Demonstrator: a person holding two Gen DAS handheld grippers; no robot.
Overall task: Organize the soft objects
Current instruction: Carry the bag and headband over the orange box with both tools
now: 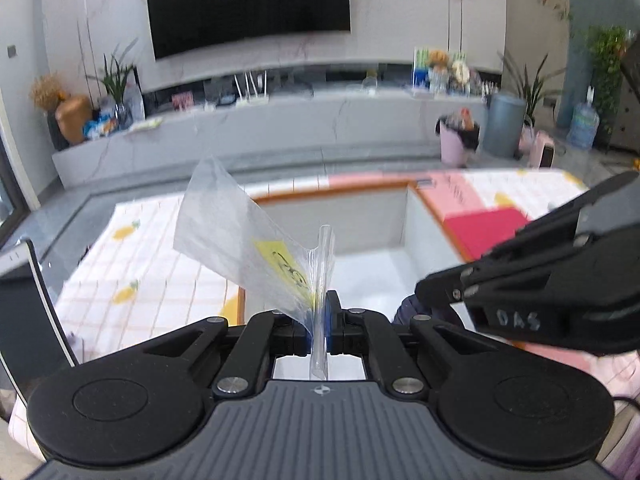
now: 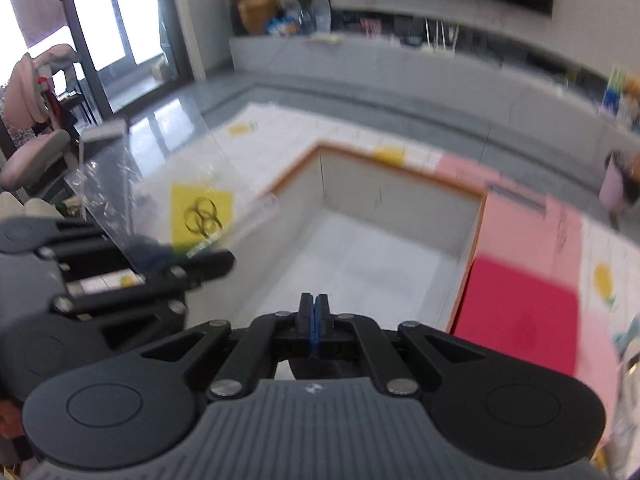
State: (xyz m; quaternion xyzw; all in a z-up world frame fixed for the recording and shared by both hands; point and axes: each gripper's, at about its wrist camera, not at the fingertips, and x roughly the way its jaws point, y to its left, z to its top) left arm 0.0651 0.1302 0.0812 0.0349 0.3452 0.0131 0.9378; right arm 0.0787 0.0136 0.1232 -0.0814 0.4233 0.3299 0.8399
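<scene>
Living-room backdrop, dark television on the wall, checked cloth over the desk (image 1: 132,280). Left tongs (image 1: 319,320) clamped on a clear plastic bag (image 1: 240,232) with a yellow label, film fanning up toward eleven o'clock above the open white box (image 1: 360,216). Right tongs (image 2: 314,312) pressed fully together, empty, over that box, pink sheets (image 2: 528,312) at three o'clock. Likely risk: thin film slipping from the pinch, or snagging on the neighbouring tongs, given the closeness.
</scene>
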